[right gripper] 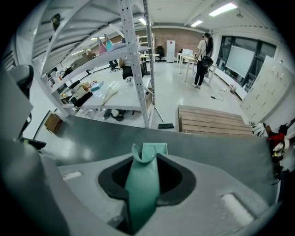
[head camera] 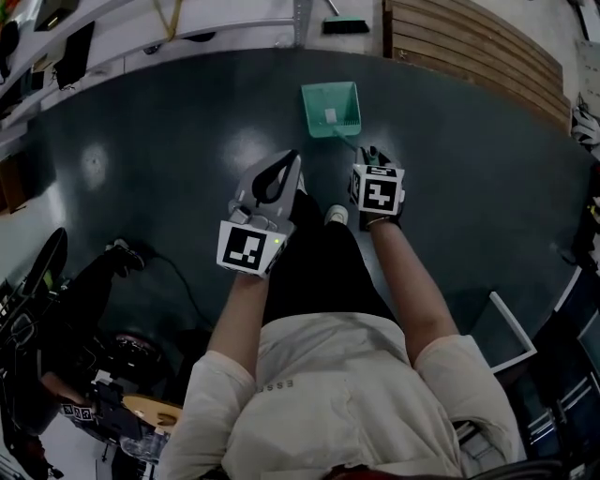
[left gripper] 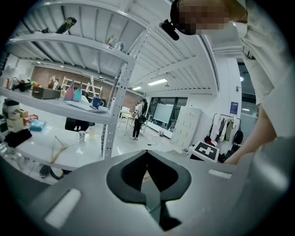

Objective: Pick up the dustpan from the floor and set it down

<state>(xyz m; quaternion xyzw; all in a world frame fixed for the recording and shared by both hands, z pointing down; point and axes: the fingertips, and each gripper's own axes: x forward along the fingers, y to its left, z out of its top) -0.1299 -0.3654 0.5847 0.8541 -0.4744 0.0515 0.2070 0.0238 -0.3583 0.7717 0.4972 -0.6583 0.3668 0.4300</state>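
Observation:
The green dustpan (head camera: 330, 108) is low over the dark floor ahead of me, its mouth pointing away; I cannot tell whether it touches the floor. Its handle (right gripper: 142, 191) runs back between the jaws of my right gripper (head camera: 367, 156), which is shut on it and points steeply down. In the right gripper view the handle fills the gap between the pads, and the pan (right gripper: 155, 148) shows just beyond my right gripper (right gripper: 146, 159). My left gripper (head camera: 285, 161) hangs beside it to the left, near level, jaws shut on nothing. The left gripper (left gripper: 147, 153) faces the shelving.
A wooden pallet (head camera: 473, 47) lies at the back right, with a dark brush head (head camera: 345, 26) beside it. A white shelving rack (head camera: 187, 19) runs along the back left. A white frame (head camera: 512, 328) lies on the floor at right. Dark equipment (head camera: 56, 309) crowds the left. My shoe (head camera: 336, 216) stands between the grippers.

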